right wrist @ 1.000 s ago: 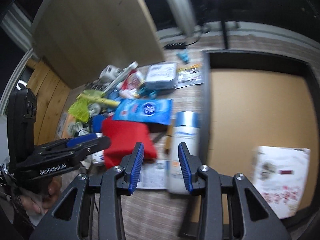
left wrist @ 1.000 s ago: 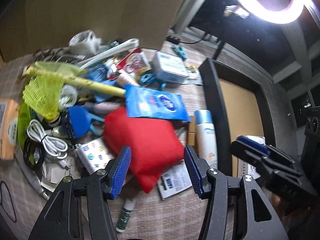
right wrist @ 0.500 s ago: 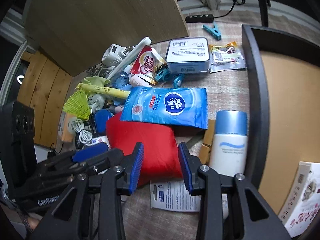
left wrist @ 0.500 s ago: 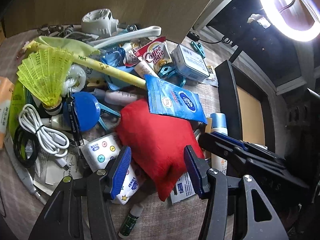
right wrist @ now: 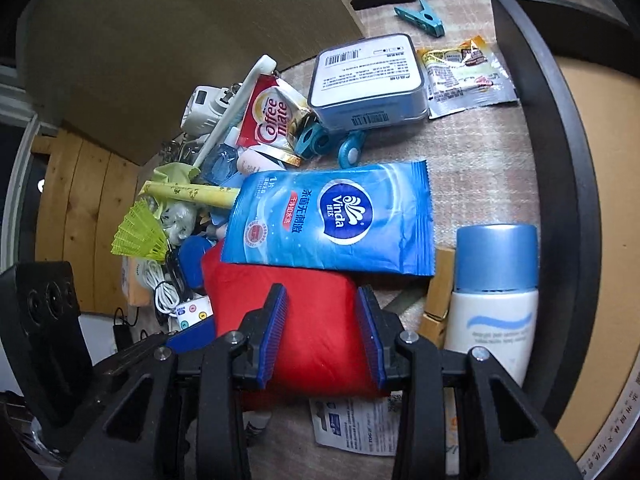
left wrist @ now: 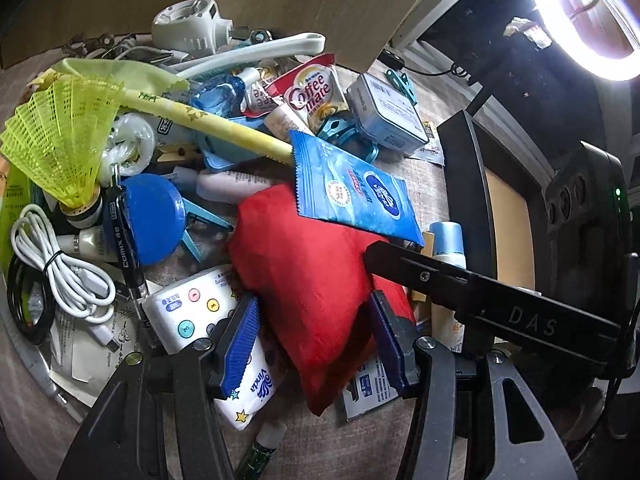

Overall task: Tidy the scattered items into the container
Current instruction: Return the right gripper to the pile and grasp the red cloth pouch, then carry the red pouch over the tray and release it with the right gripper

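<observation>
A red pouch (left wrist: pixel 304 264) (right wrist: pixel 288 292) lies in a heap of scattered items, with a blue Vinda wipes pack (left wrist: pixel 356 192) (right wrist: pixel 336 216) overlapping its far edge. My left gripper (left wrist: pixel 312 344) is open, its blue pads straddling the pouch's near corner without pressing it. My right gripper (right wrist: pixel 322 332) hovers over the pouch's other end; its jaws are opening, with the pouch between them and no pad squeezing it. In the left wrist view the right gripper's black body (left wrist: pixel 480 296) crosses the pouch. The black-rimmed container (left wrist: pixel 464 184) (right wrist: pixel 560 160) with a tan floor is to the right.
A white bottle with a blue cap (right wrist: pixel 496 288) lies against the container's rim. A tissue pack (left wrist: pixel 208 320), white cable (left wrist: pixel 60 268), yellow shuttlecock (left wrist: pixel 60 148), Coffee mate sachet (right wrist: pixel 272 120) and blue-white box (right wrist: pixel 368 80) crowd the left and far side. A brown board (right wrist: pixel 180 40) stands behind.
Both grippers have come down closer to the red pouch. The right gripper swung left from over the bottle and container edge to over the pouch.
</observation>
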{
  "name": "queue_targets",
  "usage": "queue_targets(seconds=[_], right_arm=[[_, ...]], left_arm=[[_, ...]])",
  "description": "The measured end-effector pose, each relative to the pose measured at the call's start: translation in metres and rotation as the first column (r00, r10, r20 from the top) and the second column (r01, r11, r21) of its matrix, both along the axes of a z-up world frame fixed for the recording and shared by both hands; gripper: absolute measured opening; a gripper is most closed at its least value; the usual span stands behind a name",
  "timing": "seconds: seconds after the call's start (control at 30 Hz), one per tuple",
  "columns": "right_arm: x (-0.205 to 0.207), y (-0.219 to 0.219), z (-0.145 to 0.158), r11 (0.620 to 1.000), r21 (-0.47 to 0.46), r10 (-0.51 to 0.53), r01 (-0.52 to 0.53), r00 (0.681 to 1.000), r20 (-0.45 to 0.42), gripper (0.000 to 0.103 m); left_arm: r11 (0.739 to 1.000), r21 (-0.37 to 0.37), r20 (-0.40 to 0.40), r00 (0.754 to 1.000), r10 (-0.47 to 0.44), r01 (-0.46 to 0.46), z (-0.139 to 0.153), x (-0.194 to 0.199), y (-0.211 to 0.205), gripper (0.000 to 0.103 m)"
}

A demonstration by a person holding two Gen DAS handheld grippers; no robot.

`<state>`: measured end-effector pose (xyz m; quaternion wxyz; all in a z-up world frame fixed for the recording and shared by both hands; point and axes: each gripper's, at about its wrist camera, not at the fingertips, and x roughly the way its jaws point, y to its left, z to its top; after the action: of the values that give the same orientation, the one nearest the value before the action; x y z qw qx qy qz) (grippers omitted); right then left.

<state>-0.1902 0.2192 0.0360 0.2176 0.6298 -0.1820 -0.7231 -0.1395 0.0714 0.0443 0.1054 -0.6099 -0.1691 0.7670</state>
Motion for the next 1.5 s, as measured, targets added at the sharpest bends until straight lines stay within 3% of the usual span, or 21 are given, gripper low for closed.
queue_targets(seconds=[0.1, 0.2, 0.23, 0.37, 0.7, 0.97, 1.27, 1.5], right_arm=[[0.002, -0.001, 0.0, 1.0, 0.004, 0.011, -0.011, 1.0, -0.005, 0.037], [0.003, -0.001, 0.0, 0.998, 0.054, 0.017, -0.016, 1.0, -0.021, 0.053], [0.004, -0.002, -0.001, 0.998, 0.062, 0.021, -0.019, 0.999, -0.026, 0.053], [0.002, -0.006, -0.004, 0.999, -0.017, 0.041, -0.041, 0.999, 0.011, 0.052], [0.012, -0.014, 0.015, 0.998, 0.005, 0.059, -0.059, 0.998, -0.038, 0.046], [0.032, -0.003, 0.041, 0.998, -0.007, 0.062, -0.063, 0.995, -0.084, 0.046], [0.056, 0.025, 0.071, 0.999, -0.023, 0.03, -0.034, 0.989, -0.145, 0.046], [0.065, 0.069, 0.091, 1.0, -0.019, -0.018, 0.015, 0.982, -0.187, 0.046]], left_arm=[[0.999, -0.03, -0.02, 1.0, -0.022, 0.022, 0.001, 0.002, 0.004, 0.052], [0.999, -0.032, -0.032, 0.999, -0.028, 0.027, 0.001, 0.003, 0.004, 0.052], [0.999, -0.028, -0.035, 0.999, -0.031, 0.03, 0.0, 0.003, 0.004, 0.052], [0.999, -0.004, -0.036, 0.998, -0.045, 0.045, -0.003, 0.001, 0.002, 0.052], [0.998, 0.002, -0.056, 0.997, -0.056, 0.056, 0.008, 0.009, 0.007, 0.053], [0.998, 0.0, -0.099, 0.993, -0.065, 0.065, 0.035, 0.029, 0.014, 0.053], [0.996, -0.02, -0.145, 0.985, -0.094, 0.092, 0.063, 0.047, 0.042, 0.053], [0.989, -0.044, -0.186, 0.971, -0.15, 0.144, 0.08, 0.044, 0.093, 0.053]])
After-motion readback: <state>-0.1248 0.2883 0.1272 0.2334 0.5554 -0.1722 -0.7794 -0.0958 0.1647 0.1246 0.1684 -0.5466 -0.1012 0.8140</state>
